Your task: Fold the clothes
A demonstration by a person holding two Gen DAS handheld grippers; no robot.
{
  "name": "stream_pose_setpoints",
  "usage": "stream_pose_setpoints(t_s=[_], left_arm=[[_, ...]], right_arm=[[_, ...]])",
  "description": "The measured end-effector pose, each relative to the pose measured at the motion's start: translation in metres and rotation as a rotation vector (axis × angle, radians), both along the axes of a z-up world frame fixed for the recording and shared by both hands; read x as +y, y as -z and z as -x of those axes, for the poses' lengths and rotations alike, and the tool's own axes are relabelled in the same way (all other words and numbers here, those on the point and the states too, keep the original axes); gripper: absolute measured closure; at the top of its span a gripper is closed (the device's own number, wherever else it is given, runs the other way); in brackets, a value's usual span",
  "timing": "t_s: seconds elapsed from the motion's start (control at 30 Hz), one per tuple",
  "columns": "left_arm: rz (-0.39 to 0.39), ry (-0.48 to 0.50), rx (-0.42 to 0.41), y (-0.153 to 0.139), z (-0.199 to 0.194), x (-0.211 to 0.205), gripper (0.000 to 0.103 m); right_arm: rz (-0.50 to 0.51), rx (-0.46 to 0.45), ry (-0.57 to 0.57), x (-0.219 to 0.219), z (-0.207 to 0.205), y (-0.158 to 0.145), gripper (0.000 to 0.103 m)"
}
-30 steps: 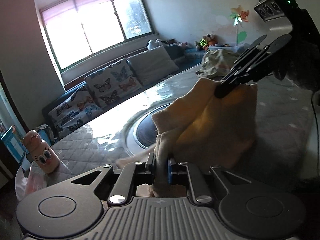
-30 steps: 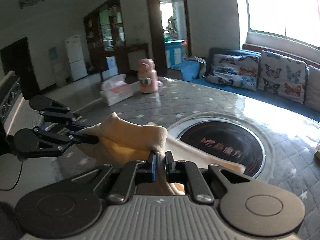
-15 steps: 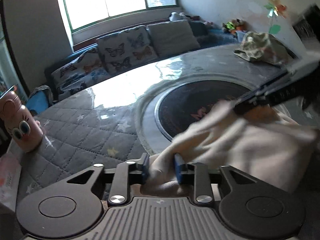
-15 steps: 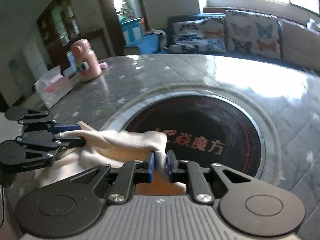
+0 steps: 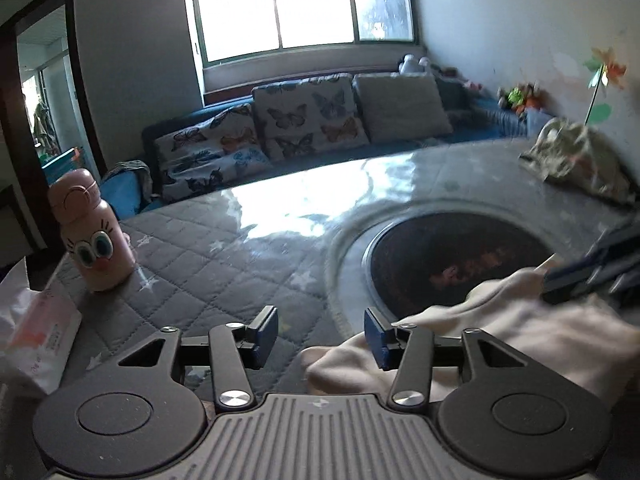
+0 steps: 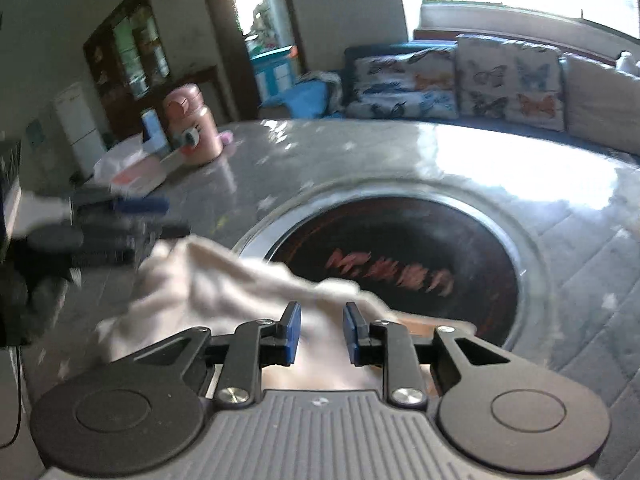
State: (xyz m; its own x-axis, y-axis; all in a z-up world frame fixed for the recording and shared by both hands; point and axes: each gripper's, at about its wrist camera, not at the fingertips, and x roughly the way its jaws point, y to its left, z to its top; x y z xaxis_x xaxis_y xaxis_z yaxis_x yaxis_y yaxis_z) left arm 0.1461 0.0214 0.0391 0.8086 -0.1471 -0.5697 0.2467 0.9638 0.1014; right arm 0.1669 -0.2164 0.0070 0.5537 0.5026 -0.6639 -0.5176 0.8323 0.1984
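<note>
- Your left tongs [image 5: 320, 334] have just been opening and stand wide; the cream garment [image 5: 500, 332] lies by the right-hand pad and under that finger, with nothing pressed between the pads.
- Your right tongs [image 6: 319, 332] have just been opening too, to a narrow gap; the garment [image 6: 224, 280] lies heaped under and between the pads, which do not pinch it.
- The cloth rests on the quilted grey table cover [image 5: 208, 264], its far edge lapping the rim of the dark round inset [image 5: 460, 260] just ahead of both tongs.
- Ahead and left of your left tongs stands a pink bottle [image 5: 90, 232], with a plastic packet [image 5: 36, 332] nearer, at the table edge.
- Far ahead and right of your left tongs lies a patterned bundle of cloth [image 5: 576, 160].
- Between bottle and inset, the cover ahead of your left tongs is bare.
- Beyond the table's far edge runs a sofa with butterfly cushions [image 5: 308, 120].
</note>
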Motion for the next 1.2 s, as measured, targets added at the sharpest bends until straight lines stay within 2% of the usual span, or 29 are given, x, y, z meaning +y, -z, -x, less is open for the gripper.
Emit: stream_pose_setpoints(t_s=[0.03, 0.13, 0.2, 0.3, 0.5, 0.7, 0.83, 0.93, 1.1, 1.2], left_arm=[[0.02, 0.014, -0.002, -0.003, 0.004, -0.001, 0.067], [0.036, 0.066, 0.021, -0.004, 0.011, -0.009, 0.076], [0.028, 0.098, 0.042, 0.0, 0.011, -0.017, 0.079], [0.017, 0.109, 0.078, 0.009, 0.004, -0.023, 0.079], [0.034, 0.152, 0.112, 0.013, -0.008, -0.036, 0.079], [0.014, 0.128, 0.158, 0.033, -0.028, -0.043, 0.076], [0.032, 0.131, 0.144, 0.029, -0.026, -0.041, 0.076], [0.055, 0.142, 0.127, 0.024, -0.024, -0.041, 0.076], [0.043, 0.146, 0.152, 0.034, -0.029, -0.045, 0.076], [0.07, 0.14, 0.159, 0.033, -0.031, -0.041, 0.076]], right_arm=[[0.003, 0.008, 0.0, 0.001, -0.001, 0.004, 0.08], [0.012, 0.037, 0.057, -0.003, -0.011, 0.017, 0.081], [0.006, 0.06, 0.095, -0.009, -0.018, 0.024, 0.085], [0.006, 0.055, 0.104, -0.013, -0.018, 0.02, 0.085], [-0.019, 0.024, 0.037, 0.004, -0.016, 0.002, 0.084], [-0.01, 0.066, 0.039, 0.025, -0.035, 0.017, 0.085], [0.015, 0.04, 0.033, 0.03, -0.031, 0.017, 0.085], [-0.004, 0.03, 0.02, 0.031, -0.028, 0.013, 0.084], [0.021, 0.032, 0.001, 0.04, -0.03, 0.018, 0.083], [0.015, 0.013, -0.009, 0.04, -0.025, 0.012, 0.083]])
